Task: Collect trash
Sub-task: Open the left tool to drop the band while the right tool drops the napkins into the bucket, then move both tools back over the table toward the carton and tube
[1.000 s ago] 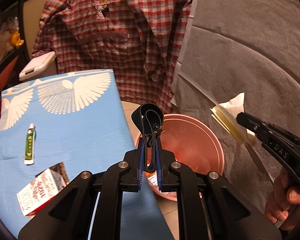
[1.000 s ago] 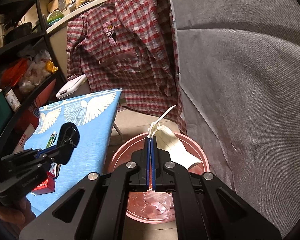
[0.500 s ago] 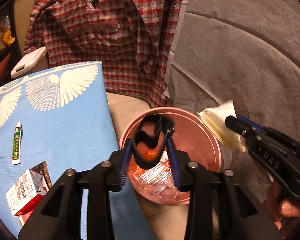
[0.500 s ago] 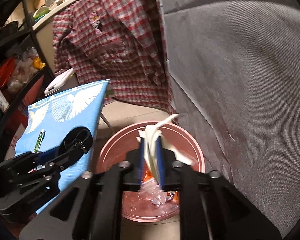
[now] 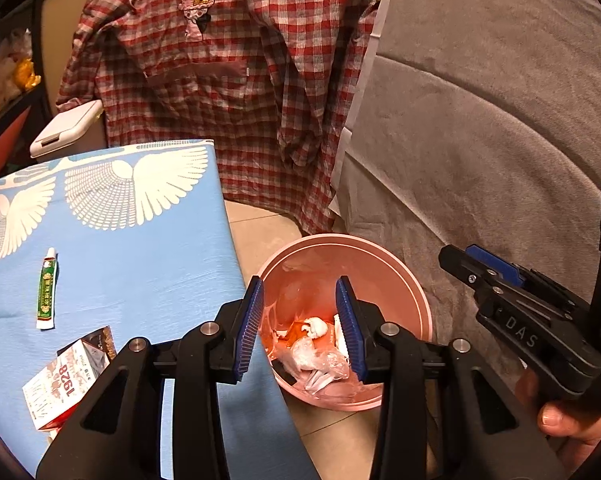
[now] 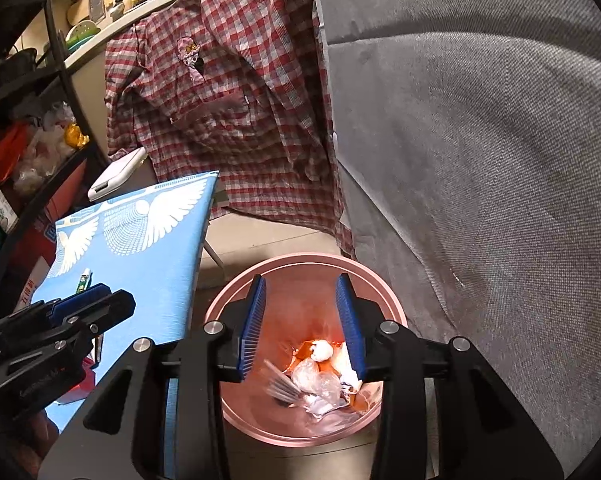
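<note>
A pink bin [image 5: 380, 248] stands on the floor between the blue-clothed table [image 5: 140, 264] and the grey sofa, with crumpled trash [image 5: 316, 360] inside. My left gripper [image 5: 299, 300] hovers over the bin, its jaws opening with nothing between them. My right gripper [image 6: 300, 292] hangs above the same bin [image 6: 308, 258], its jaws also opening and empty; a blurred pale paper [image 6: 280, 384] lies low in the bin below it. On the table lie a green-and-white tube [image 5: 46, 288] and a small red-and-white carton [image 5: 64, 380]. Each gripper shows in the other's view: right gripper [image 5: 480, 264], left gripper [image 6: 92, 300].
A red plaid shirt [image 5: 228, 80] hangs behind the bin. The grey sofa [image 5: 480, 140] fills the right side. A white flat device [image 5: 66, 132] rests behind the table, and cluttered shelves [image 6: 28, 128] stand at far left. A brown wrapper [image 5: 104, 338] lies by the carton.
Both grippers went from shut to open. The left let go of a black zipper strap and the right let go of a folded pale paper; both dropped into the pink bin.
</note>
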{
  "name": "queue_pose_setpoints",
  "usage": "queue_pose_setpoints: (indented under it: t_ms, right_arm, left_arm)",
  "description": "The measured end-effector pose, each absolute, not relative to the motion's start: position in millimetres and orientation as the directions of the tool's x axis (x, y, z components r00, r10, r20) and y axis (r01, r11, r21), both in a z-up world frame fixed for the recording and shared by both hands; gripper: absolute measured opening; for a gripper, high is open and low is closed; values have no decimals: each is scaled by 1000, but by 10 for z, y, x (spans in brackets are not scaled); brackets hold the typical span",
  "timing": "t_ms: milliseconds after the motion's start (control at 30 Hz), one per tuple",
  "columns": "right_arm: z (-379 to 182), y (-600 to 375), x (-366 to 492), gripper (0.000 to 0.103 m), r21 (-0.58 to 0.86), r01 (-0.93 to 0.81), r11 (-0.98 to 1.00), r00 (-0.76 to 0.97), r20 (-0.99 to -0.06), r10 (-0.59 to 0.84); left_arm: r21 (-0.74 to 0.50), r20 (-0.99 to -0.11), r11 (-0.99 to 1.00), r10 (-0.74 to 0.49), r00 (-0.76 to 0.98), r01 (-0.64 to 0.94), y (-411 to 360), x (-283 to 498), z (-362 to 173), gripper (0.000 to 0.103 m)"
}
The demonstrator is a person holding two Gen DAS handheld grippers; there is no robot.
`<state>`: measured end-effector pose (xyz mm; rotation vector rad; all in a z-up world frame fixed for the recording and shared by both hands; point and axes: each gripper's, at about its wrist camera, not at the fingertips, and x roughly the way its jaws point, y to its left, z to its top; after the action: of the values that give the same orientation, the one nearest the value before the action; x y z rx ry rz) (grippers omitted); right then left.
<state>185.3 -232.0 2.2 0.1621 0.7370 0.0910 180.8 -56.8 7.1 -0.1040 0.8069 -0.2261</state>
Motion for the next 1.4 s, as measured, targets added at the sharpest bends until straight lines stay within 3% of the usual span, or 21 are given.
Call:
queue_pose_setpoints:
  t_ms: [333,433,533,633,833,1233,1400]
  right_arm:
    - [211,-2230,1685,37,162,-41,986,765,-630,135]
    - [256,-2180,1628,37,165,-53,985,771,-620,146]
    - [283,-2091,1591,37,162,-76,984,775,-612,160]
    - [311,-1935,1550,34,167,-115,979,773,-604,194]
    - [348,-1599,1487,15,174,-215,961,759,-590,276]
    - [224,-816,1405,15,162,-444,881,653,-615,442]
    - [134,-507,1438,15,154,-496,855,610,-638,469]
  left_arm:
    - [-205,-687,966,-258,679,159,-399,1719,157,39]
    - [-185,-681,968,-252,688,172,-354,1653,191,25]
    - [-166,-668,972,-235,706,166,-244,1570,263,20]
    - [-160,-651,975,-219,727,151,-47,1484,361,19]
    - [-159,-620,983,-174,765,94,542,1303,548,19]
    - [-116,-601,992,-29,799,-52,1922,1047,943,19]
    - [-214,-617,966,-19,787,-144,2357,1046,640,19]
